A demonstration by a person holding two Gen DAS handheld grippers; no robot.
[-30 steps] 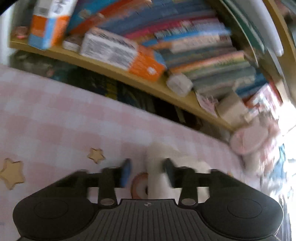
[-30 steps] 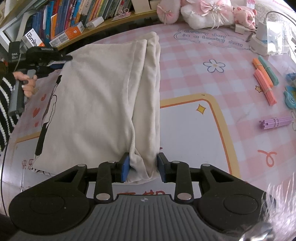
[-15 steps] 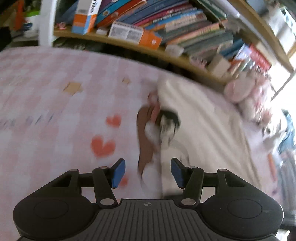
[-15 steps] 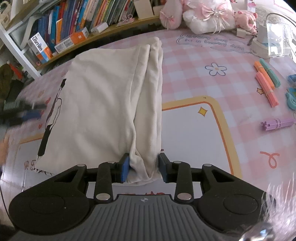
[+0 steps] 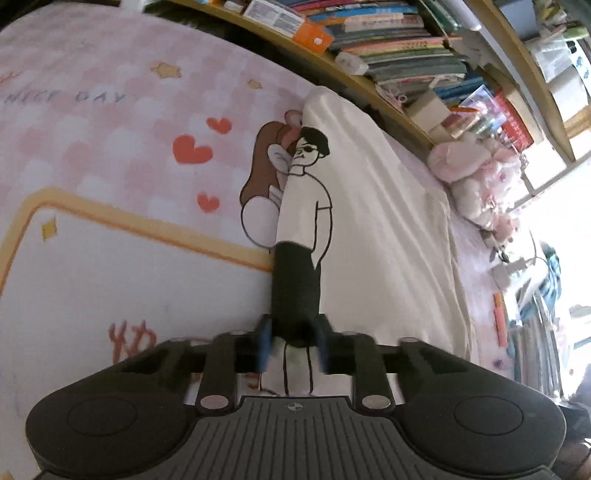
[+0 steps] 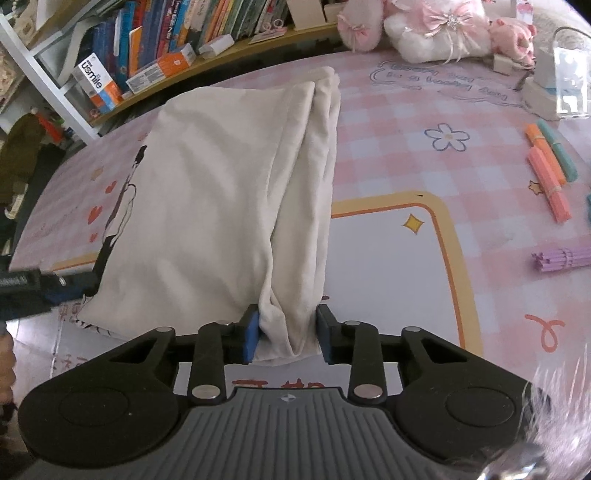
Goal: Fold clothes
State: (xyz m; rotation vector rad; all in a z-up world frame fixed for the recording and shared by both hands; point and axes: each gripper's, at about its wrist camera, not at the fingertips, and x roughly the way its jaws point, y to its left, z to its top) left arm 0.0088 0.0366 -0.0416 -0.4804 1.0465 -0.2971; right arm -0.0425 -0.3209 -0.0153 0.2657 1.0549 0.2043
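**On the pink bench mat: shirt gripped at both near corners**

Across the bench mat (image 6: 388,258) lies the cream shirt (image 6: 207,206), partly folded lengthwise. Right gripper (image 6: 284,338) fingers pinch its bunched corner; left gripper (image 5: 293,345) fingers look closed on the printed edge, though blurry. Uneven lifting could spill those loose layers. No containers I can make out.

A home study or bedroom: a crowded bookshelf (image 6: 192,40) fills the upper left, pink plush toys (image 6: 436,29) sit upper right, and a pink checked desk mat (image 6: 424,155) spreads below.
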